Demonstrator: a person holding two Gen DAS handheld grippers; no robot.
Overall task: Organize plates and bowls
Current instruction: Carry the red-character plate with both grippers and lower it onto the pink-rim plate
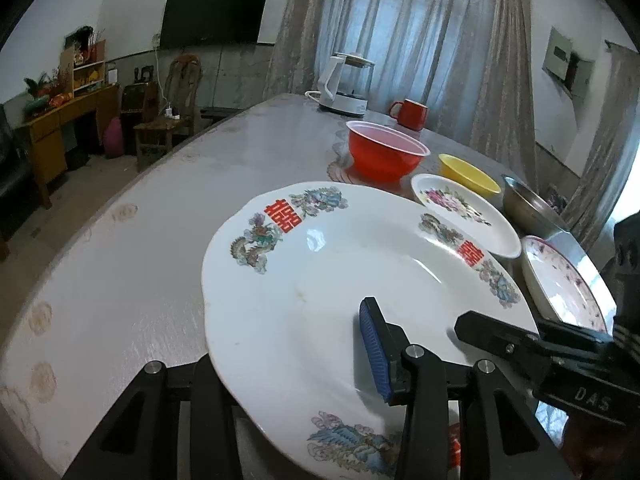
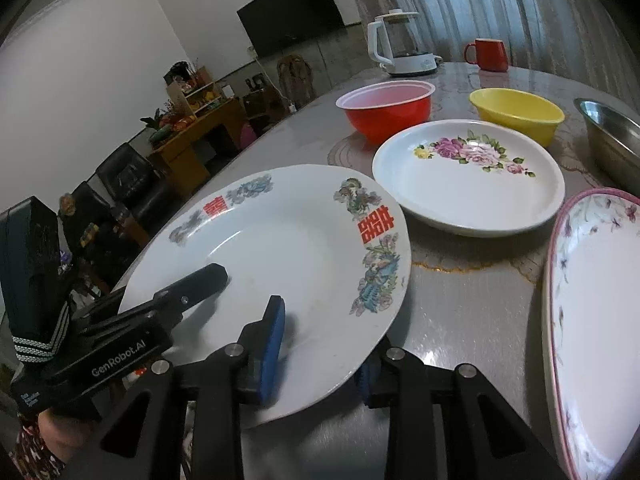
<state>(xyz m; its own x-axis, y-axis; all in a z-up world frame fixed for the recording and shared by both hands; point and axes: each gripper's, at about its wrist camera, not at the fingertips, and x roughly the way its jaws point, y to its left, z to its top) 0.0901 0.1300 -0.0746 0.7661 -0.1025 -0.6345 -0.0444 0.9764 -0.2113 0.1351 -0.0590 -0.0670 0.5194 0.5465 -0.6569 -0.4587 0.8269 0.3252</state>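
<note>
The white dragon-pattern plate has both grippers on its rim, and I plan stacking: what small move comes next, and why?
Probably lift the white dragon-pattern plate and carry it toward the white rose-pattern plate: both the left gripper and right gripper clamp its near rim.

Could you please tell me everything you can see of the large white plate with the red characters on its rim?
The large white plate looks like glossy ceramic, round with a wide, slightly wavy rim bearing red double characters and blue-green dragon and phoenix motifs. Its shallow well is empty. It is tilted, its near side raised off the table. Both grippers clamp its near rim: the left gripper and the right gripper, each with one blue pad on top.
</note>
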